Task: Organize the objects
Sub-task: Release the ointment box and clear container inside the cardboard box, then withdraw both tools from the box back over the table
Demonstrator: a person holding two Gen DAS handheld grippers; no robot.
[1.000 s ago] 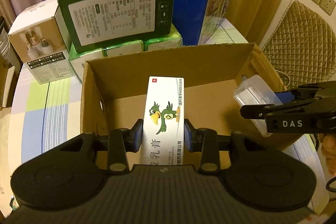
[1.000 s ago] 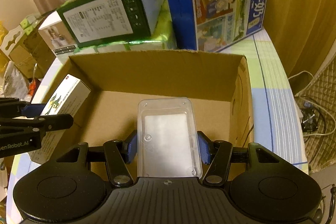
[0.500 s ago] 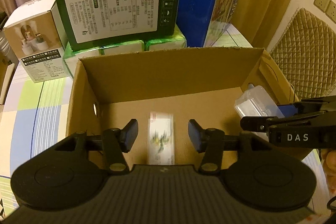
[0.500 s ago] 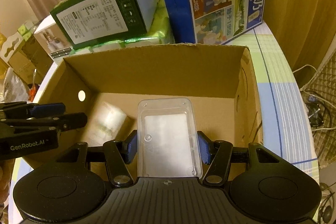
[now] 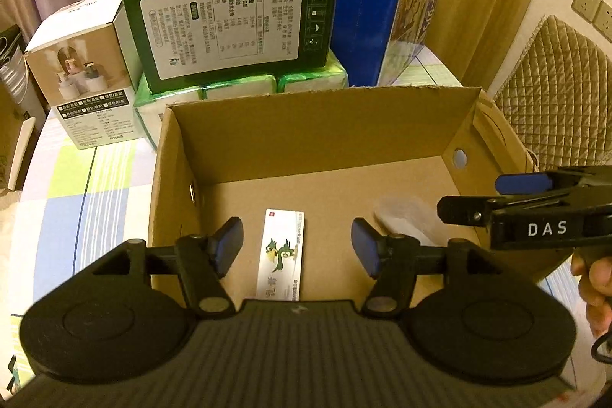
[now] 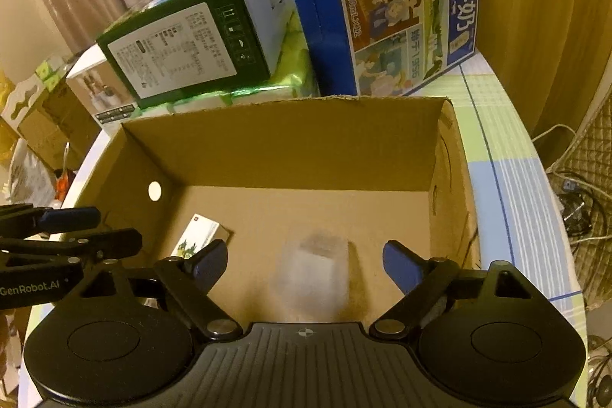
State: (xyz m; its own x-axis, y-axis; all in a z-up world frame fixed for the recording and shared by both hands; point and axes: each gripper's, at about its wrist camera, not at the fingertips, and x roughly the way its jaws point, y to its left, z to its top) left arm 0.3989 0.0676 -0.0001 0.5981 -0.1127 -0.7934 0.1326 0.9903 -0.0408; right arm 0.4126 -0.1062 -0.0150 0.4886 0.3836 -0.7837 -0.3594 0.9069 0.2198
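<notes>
An open cardboard box [image 5: 313, 125] [image 6: 290, 136] sits on the table in front of both grippers. A white medicine carton with a green bird [image 5: 282, 254] [image 6: 199, 236] lies flat on the box floor. My left gripper [image 5: 296, 247] hangs open above it, holding nothing. A clear plastic case [image 6: 311, 272] [image 5: 405, 217] shows as a blur inside the box, below my open right gripper [image 6: 304, 264]. The right gripper also appears from the side in the left wrist view, as the black body [image 5: 535, 217].
Behind the box stand a green carton [image 5: 229, 14] on green tissue packs [image 5: 244, 88], a blue milk carton [image 5: 386, 10] and a white-beige box [image 5: 80, 64]. A quilted chair [image 5: 554, 86] and cables [image 6: 573, 201] lie to the right. A hand [image 5: 594, 278] holds the right gripper.
The left gripper opened and the medicine carton dropped flat onto the box floor. The right gripper then opened, and the clear case left its fingers and is now a blur in the box.
</notes>
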